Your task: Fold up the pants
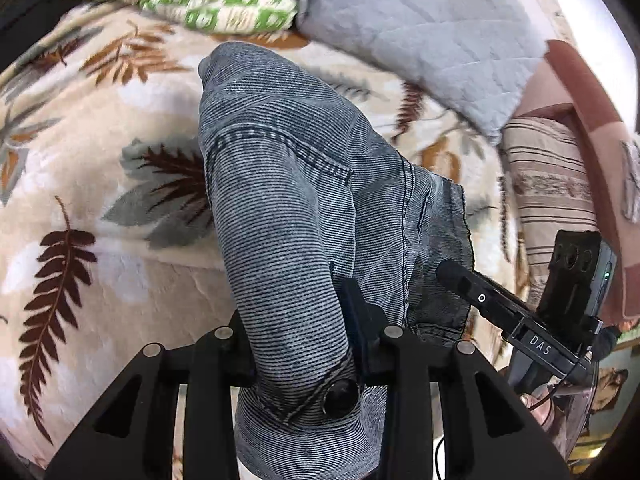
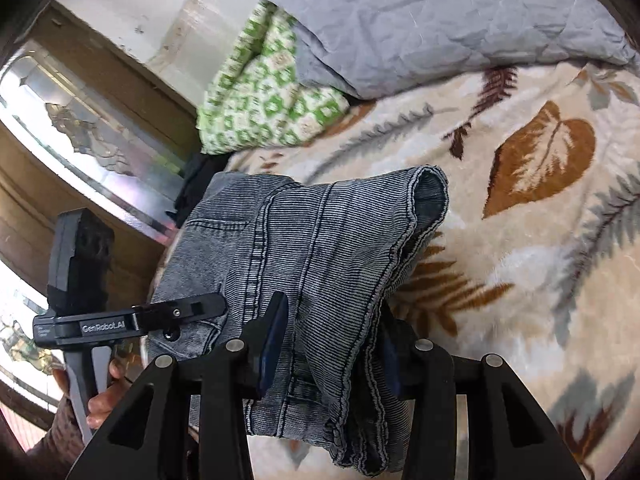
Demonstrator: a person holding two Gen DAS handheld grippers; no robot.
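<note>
Bed cover: cream fleece blanket (image 2: 520, 264) with brown and grey leaf prints.
Bedding: grey quilt (image 2: 440, 20) beside a green-and-white patterned cloth (image 2: 264, 96) — both at the far edge.
Wall: pale (image 2: 132, 4), brightly lit.
Furniture: wooden frame (image 2: 108, 68) — mirrored panel.

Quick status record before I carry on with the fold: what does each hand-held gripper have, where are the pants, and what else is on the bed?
left hand-held gripper: shut on the pants, near a dark button
right hand-held gripper: shut on the pants, bunched denim between its fingers
pants: grey-blue denim, held by both grippers, draping toward the blanket
blanket: cream with a leaf print, under the pants
grey quilt: at the far end of the bed
green patterned cloth: beside the grey quilt
fold: not finished, pants not lying flat
</note>
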